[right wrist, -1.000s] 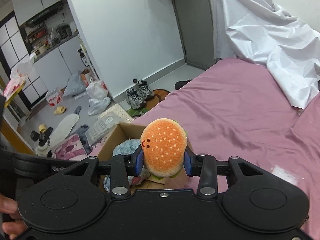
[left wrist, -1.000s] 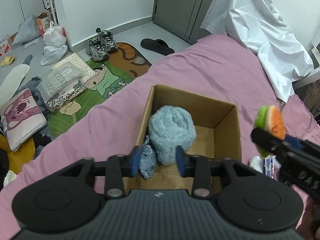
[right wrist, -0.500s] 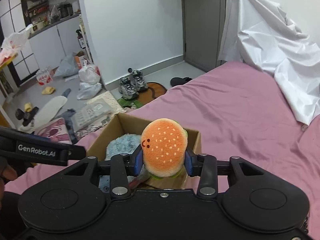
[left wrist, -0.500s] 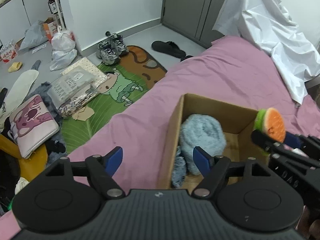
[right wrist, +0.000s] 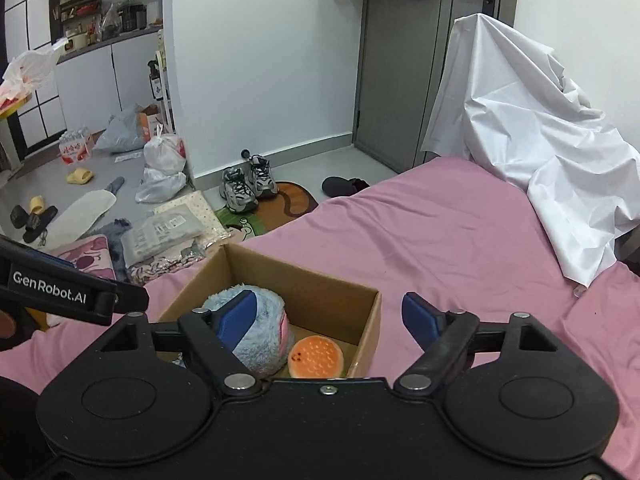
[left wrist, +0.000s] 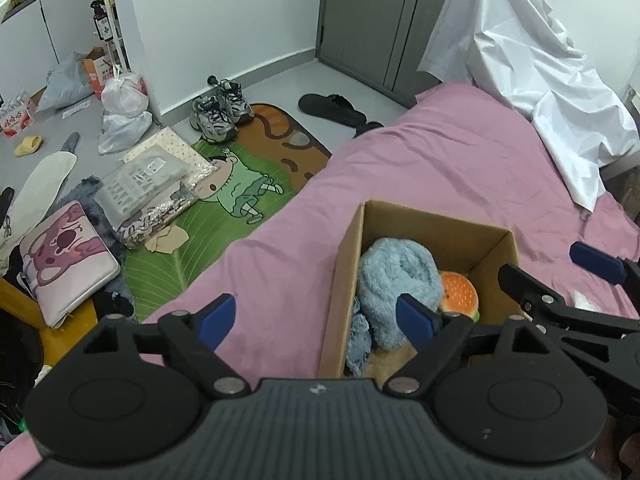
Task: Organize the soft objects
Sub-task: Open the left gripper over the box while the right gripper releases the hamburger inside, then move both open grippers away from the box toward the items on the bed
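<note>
Two fisheye views, each taken from a hand-held gripper and looking forward along its fingers. The left wrist view looks steeply down over the left gripper (left wrist: 314,318) onto the near corner of the pink bed (left wrist: 460,168), with the cardboard box (left wrist: 344,280) close below and right of centre and the cluttered floor to the left. The right wrist view looks less steeply down over the right gripper (right wrist: 328,316), with the same box (right wrist: 370,320) close below centre, seen from the other side. Both views share the box, the bed, the white sheet (left wrist: 532,80), the grey door (left wrist: 380,20) and the sneakers (left wrist: 218,110); each also catches part of the other gripper at its edge.
</note>
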`<state>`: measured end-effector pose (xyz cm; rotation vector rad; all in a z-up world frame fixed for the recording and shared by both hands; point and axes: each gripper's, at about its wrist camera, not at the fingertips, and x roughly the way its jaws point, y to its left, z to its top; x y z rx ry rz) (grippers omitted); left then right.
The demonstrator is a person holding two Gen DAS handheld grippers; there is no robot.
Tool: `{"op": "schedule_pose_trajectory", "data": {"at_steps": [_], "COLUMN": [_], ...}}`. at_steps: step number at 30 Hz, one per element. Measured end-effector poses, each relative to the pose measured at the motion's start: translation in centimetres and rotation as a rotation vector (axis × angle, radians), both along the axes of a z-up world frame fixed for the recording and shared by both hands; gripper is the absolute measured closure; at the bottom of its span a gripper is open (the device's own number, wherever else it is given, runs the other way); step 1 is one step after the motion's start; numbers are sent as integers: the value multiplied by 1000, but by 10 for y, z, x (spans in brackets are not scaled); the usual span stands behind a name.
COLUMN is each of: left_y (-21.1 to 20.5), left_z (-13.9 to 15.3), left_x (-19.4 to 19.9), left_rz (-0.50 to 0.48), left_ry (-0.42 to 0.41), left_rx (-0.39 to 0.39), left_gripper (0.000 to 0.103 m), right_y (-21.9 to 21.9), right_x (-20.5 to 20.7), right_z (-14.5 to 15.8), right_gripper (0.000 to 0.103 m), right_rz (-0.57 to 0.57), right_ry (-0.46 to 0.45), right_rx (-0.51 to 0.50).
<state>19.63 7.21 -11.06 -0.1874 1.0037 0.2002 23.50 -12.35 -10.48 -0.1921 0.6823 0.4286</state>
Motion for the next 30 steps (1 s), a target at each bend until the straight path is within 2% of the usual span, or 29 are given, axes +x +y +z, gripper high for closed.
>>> {"op": "schedule_pose_trajectory", "data": {"at_steps": [9,12,14,21,30], "left_y": [-11,-16,-21,-35,-70], "left_z": [17,24,29,41,50], "left_x": [-7,-10,-13,-17,-26], "left_rz": [10,18,24,21,-5], "left_ry": [-19,-30,-36,-54,-92], "left_rx": [31,34,47,23,29], "left_gripper": [9,7,1,1,0], "right_y": [-13,-18,-23,-46,-85], "right_x": [-9,-13,-16,-26,-37], "right_z": [18,22,24,32,43], "right_gripper": [2,1,0,0,0], "right_rz": [1,3,2,-25,-76], "right_ry": [16,16,9,-5,-1], "right_rx": [58,64,66,57,102]}}
